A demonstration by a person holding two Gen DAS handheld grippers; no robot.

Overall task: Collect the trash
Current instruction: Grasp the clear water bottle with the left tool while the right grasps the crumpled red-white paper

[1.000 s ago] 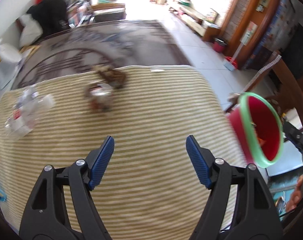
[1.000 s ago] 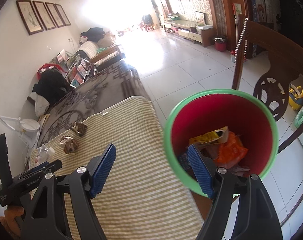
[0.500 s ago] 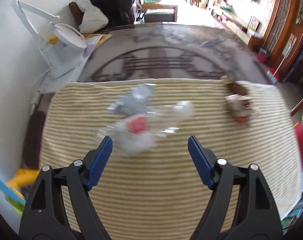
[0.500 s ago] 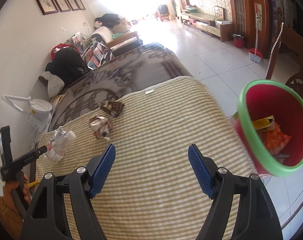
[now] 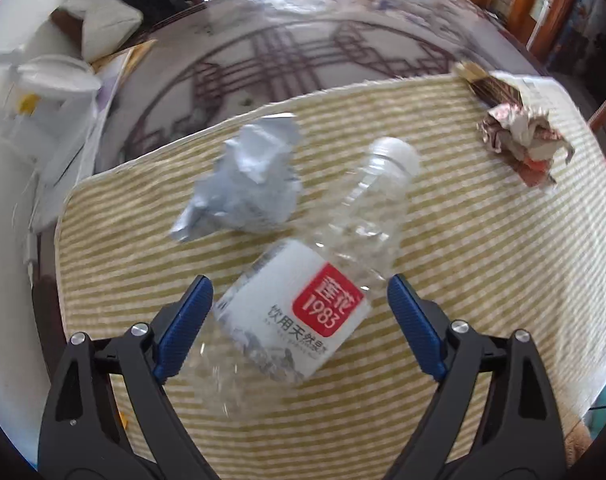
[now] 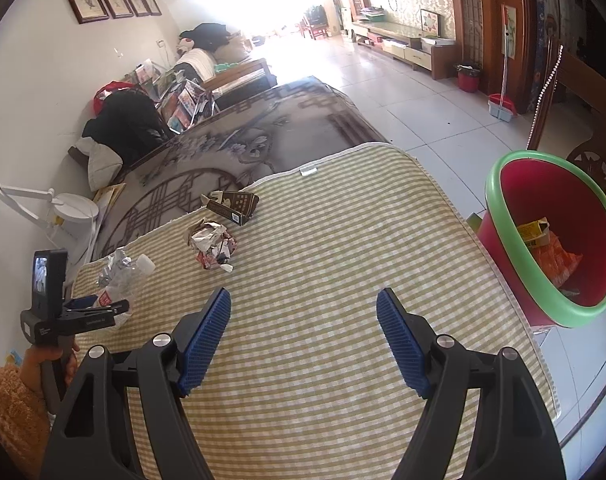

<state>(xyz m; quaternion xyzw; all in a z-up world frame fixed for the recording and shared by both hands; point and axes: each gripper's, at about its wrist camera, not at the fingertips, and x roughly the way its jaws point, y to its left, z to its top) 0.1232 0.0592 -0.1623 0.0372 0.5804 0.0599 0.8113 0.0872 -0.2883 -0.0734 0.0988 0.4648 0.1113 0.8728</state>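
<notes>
Crumpled grey foil [image 5: 245,184] lies just beside the clear plastic bottle [image 5: 315,292] (white cap, red label) on the striped cloth [image 5: 483,264]; left gripper [image 5: 299,328] jaws, just widening, straddle it ungripped; right gripper [image 6: 303,340] gapes empty.

Gap between left gripper [image 5: 299,330] jaws is occupied by the plastic bottle [image 5: 307,300]; crumpled foil [image 5: 247,184] lies just beyond the left jaw. Bare striped cloth [image 6: 323,280] is seen between and ahead of right gripper [image 6: 303,338] jaws; red bin [image 6: 551,240] stands off its right jaw.
</notes>
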